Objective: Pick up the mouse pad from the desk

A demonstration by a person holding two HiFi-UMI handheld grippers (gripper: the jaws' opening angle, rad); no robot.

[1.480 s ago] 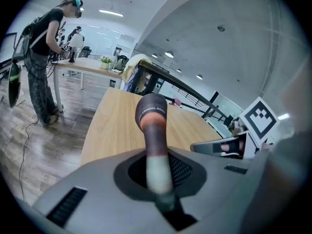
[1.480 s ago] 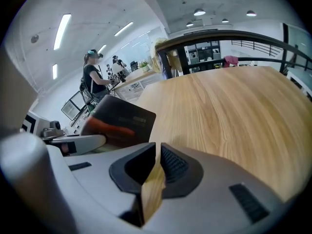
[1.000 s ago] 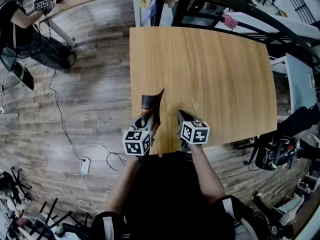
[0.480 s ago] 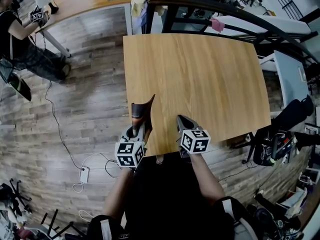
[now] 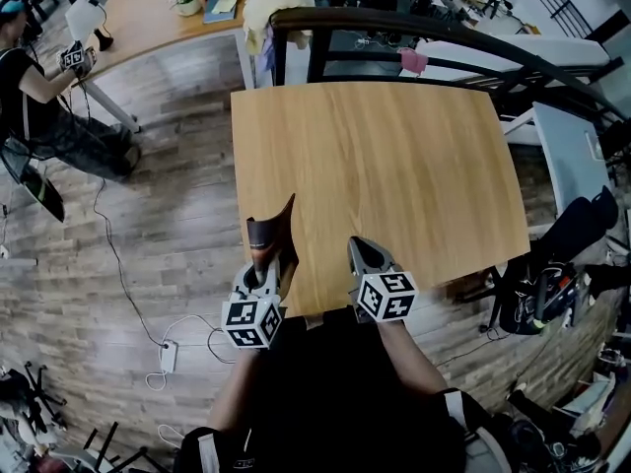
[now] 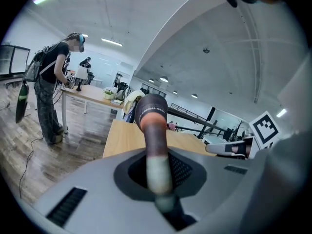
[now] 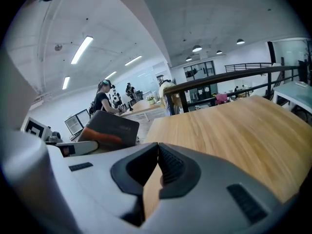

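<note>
1. Left gripper view is showing my left gripper (image 6: pixel 156 177) pinching the pad (image 6: pixel 152 126) by one edge, jaws clamped tight on it.
2. Head view's got the pad standing on edge, looking clear of the desk (image 5: pixel 394 166), over the near left corner.
3. Right gripper (image 5: pixel 361 256) is sitting closed and empty just beside it.
4. I'm thinking the trick is lifting slow and level. The pad's looking floppy, and a thin edge pinch could be slipping if I'm swinging it around.
</note>
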